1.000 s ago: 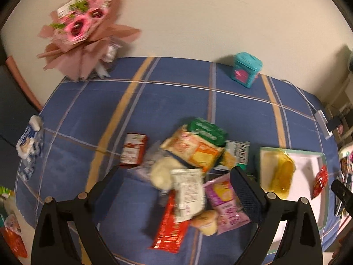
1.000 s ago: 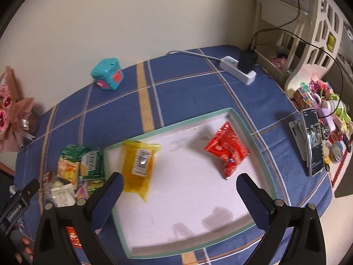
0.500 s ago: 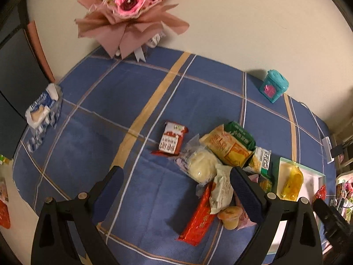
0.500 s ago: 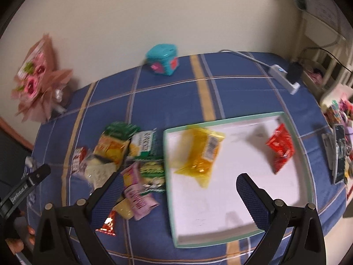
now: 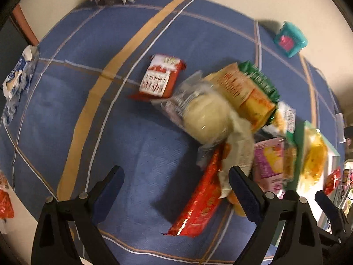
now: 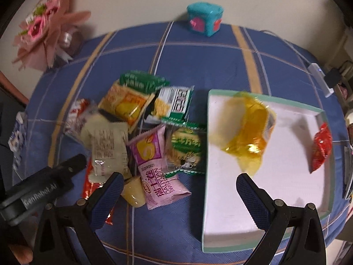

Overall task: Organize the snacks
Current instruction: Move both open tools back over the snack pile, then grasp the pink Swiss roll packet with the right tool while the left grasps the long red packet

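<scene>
Both the left gripper (image 5: 176, 185) and right gripper (image 6: 177, 187) are spread and empty; the snack pile (image 6: 141, 128) lies just beside the tray (image 6: 286, 201), which holds two packets; best pinch one loose edge packet, not the heap.

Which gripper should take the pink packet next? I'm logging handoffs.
Probably the right gripper: open, the pink packet lies between its fingers beside the tray. The left gripper, also open, faces the long red wrapper instead.
</scene>
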### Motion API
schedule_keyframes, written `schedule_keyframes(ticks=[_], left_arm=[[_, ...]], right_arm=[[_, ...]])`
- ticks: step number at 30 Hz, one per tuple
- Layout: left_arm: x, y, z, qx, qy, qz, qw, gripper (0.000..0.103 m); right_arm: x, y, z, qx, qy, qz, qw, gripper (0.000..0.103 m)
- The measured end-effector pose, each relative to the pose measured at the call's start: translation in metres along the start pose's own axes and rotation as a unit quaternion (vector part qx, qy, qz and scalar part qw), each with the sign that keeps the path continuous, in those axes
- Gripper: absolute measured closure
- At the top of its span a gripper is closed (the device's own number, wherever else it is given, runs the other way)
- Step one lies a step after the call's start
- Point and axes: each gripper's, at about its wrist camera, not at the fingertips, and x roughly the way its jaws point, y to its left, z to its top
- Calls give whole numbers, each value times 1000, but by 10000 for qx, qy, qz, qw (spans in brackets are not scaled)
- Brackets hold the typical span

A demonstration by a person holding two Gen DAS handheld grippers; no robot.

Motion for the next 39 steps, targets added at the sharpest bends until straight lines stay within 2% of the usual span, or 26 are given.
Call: schedule_keyframes(ticks=[4, 9, 13, 15, 20, 27, 39], left_arm=[[5, 6, 1, -154, 59, -129, 9998, 8], [9, 12, 1, -303, 98, -285, 9991, 8], [6, 18, 1, -324, 86, -258, 9991, 8], [7, 17, 0, -287, 105, -250, 9992, 8], [11, 8, 0, -134, 191, -277, 9993, 8], [12, 12, -2, -209, 267, -350, 9988, 8], [24, -9, -26, 325, 474, -171, 9982, 8]], right_arm=[[12, 0, 0, 32, 74, 92, 9999, 3], [19, 11, 3, -139, 81, 172, 9997, 20], [29, 21, 1, -261, 206, 189, 9993, 32], [32, 25, 0, -314, 246, 177, 9990, 41], [40, 29, -3, -369, 368, 165, 9985, 50], [47, 34, -16, -520, 466, 41, 9976, 53], [47, 30, -41, -416, 588, 37, 9974, 55]])
